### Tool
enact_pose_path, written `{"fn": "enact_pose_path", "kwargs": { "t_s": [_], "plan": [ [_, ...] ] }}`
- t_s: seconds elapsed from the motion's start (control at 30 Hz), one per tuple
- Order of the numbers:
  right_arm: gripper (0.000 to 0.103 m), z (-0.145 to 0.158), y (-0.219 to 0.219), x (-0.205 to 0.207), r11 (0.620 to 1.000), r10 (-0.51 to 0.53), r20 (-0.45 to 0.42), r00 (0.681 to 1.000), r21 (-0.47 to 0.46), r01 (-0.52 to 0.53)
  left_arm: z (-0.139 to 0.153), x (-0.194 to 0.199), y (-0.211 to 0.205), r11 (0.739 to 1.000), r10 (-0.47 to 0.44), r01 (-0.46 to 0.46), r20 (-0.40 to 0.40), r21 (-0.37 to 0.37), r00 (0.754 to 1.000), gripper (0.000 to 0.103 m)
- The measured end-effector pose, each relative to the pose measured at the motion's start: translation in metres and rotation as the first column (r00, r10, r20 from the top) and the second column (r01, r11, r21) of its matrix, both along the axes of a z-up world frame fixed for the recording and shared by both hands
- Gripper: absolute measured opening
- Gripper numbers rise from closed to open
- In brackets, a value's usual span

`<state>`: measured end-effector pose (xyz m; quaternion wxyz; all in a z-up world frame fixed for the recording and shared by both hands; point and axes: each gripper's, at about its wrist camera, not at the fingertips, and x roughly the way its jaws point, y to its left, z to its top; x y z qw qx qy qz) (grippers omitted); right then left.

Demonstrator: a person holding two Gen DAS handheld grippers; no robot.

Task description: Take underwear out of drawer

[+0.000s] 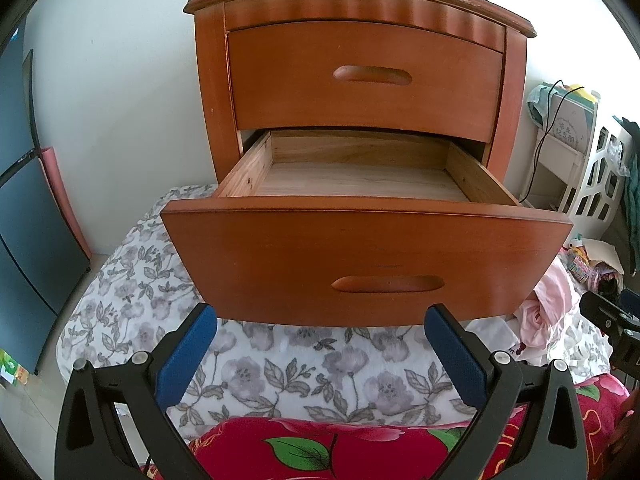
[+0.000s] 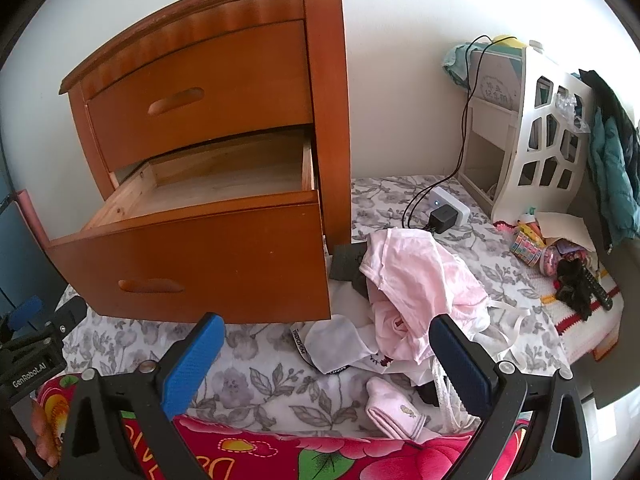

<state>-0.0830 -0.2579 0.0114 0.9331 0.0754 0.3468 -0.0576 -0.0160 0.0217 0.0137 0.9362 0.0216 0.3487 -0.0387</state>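
Wooden drawer [image 1: 360, 184] at frame centre lay open and bare; both the left gripper [image 1: 320, 344] and right gripper [image 2: 326, 354] stood apart, empty. Underwear [image 2: 412, 296] heaped lower right might snag a finger.

"GenRobot.AI" on left tool [image 2: 30, 376] body; waistband print on white underwear [image 2: 340, 344], unreadable.

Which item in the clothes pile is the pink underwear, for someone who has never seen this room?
Find the wooden nightstand standing on the flowered bedspread, its lower drawer pulled open. Right of that drawer lies a clothes pile; the pink underwear sits on top. It is pale pink and crumpled, unlike the white garment and folded pink sock nearer the camera.
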Motion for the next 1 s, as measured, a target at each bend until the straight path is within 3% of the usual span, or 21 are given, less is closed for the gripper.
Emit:
{"fn": "enact_pose_path", "kwargs": {
  "t_s": [1.0],
  "plan": [
    [0.103, -0.0018, 0.0049, 0.0014, 1.0, 0.012, -0.015, 1.0, -0.028, -0.013, -0.0011, 0.0013, 0.0003, 1.0, 0.0, 0.0, -0.004, -0.001, 1.0, 0.103]
  ]
}}
